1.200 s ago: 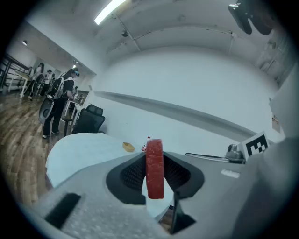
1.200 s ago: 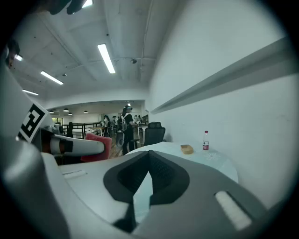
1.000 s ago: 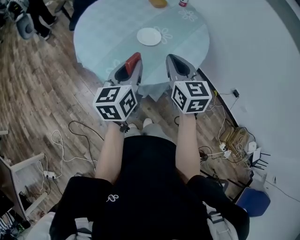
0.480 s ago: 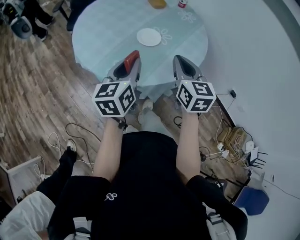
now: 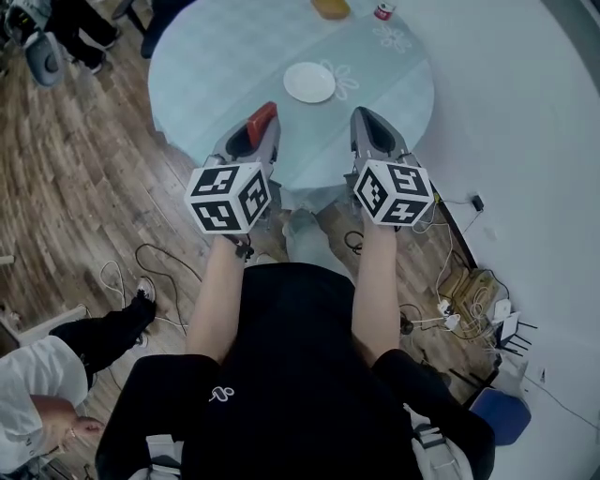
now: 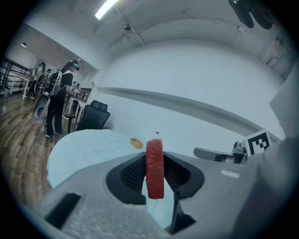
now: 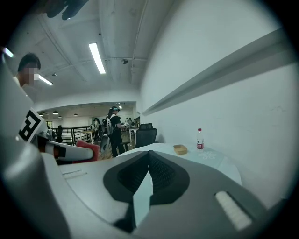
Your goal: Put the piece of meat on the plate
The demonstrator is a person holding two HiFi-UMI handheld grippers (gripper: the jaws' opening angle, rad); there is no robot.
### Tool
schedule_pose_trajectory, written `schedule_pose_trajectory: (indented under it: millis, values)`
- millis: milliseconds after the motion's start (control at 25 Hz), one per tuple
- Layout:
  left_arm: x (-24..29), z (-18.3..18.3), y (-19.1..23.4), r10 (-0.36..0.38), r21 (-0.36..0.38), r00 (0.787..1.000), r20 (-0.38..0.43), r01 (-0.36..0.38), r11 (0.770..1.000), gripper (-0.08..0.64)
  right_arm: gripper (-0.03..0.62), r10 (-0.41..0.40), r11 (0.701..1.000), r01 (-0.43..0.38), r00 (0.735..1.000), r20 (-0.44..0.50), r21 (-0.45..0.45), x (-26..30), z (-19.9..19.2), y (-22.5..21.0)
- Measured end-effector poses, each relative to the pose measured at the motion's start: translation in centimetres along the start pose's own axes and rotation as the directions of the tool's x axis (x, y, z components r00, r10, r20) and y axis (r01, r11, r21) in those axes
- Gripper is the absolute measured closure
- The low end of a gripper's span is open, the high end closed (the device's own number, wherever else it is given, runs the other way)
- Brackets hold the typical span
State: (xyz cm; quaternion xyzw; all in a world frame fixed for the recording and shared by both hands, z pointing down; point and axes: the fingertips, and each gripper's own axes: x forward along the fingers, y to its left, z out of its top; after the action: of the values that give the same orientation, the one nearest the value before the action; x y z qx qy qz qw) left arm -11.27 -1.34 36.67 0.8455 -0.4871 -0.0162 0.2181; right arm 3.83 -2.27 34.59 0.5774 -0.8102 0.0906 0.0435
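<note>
A red slab of meat (image 6: 155, 170) stands upright between the pads of my left gripper (image 5: 260, 128), which is shut on it. In the head view the meat (image 5: 263, 116) pokes out over the near edge of the round table (image 5: 225, 56). The white plate (image 5: 309, 82) lies empty on the pale blue cloth, beyond the two grippers and between them. My right gripper (image 5: 367, 125) is shut with nothing in it, level with the left one, at the table's near edge. In the right gripper view its pads meet at the tip (image 7: 148, 154).
A tan bowl (image 5: 330, 7) and a red-capped bottle (image 7: 200, 139) stand at the table's far side. Cables and power strips (image 5: 459, 300) lie on the wood floor to the right. A person's leg (image 5: 108, 328) is at the lower left. A white wall (image 5: 525, 112) runs close on the right.
Table and plate have slid nearer and to the right in the head view as both grippers advanced toward the table. A bystander's leg has come in at the lower left.
</note>
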Motion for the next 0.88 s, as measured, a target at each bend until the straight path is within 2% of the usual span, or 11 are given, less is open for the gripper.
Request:
schedule_pose_trajectory:
  millis: [320,520,640,760,840,880]
  values:
    - [9.6,0.1,1.7,0.008,-0.005,0.999,-0.04,-0.008,1.0,0.472,0.583,0.015,0.999,-0.015,1.0,0.005,0.047,7.9,-0.5,-6.2]
    - [17.4,0.7,3.0,0.031,-0.013,0.995,-0.094,-0.033,0.999,0.472,0.583,0.039,0.995,-0.038,0.999,-0.015,0.094,15.0,-0.2,-11.4]
    - [20.9,0.4,3.8,0.045,-0.013,0.986,-0.158,-0.048,0.999,0.472,0.583,0.062,0.99,-0.056,0.997,-0.043,0.128,18.4,-0.4,-13.6]
    - [23.2,-1.3,4.6,0.022,-0.03,0.968,-0.25,-0.03,0.999,0.472,0.583,0.082,0.987,-0.071,0.994,-0.073,0.142,20.4,-0.9,-14.6]
    - [25.3,-3.5,5.2,-0.032,-0.038,0.936,-0.349,0.02,0.999,0.472,0.583,0.091,0.985,-0.076,0.991,-0.094,0.155,21.4,-1.8,-15.0]
    - [26.6,-4.9,5.5,-0.066,-0.045,0.911,-0.407,0.053,0.998,0.471,0.583,0.092,0.984,-0.074,0.99,-0.108,0.162,21.7,-2.4,-15.2]
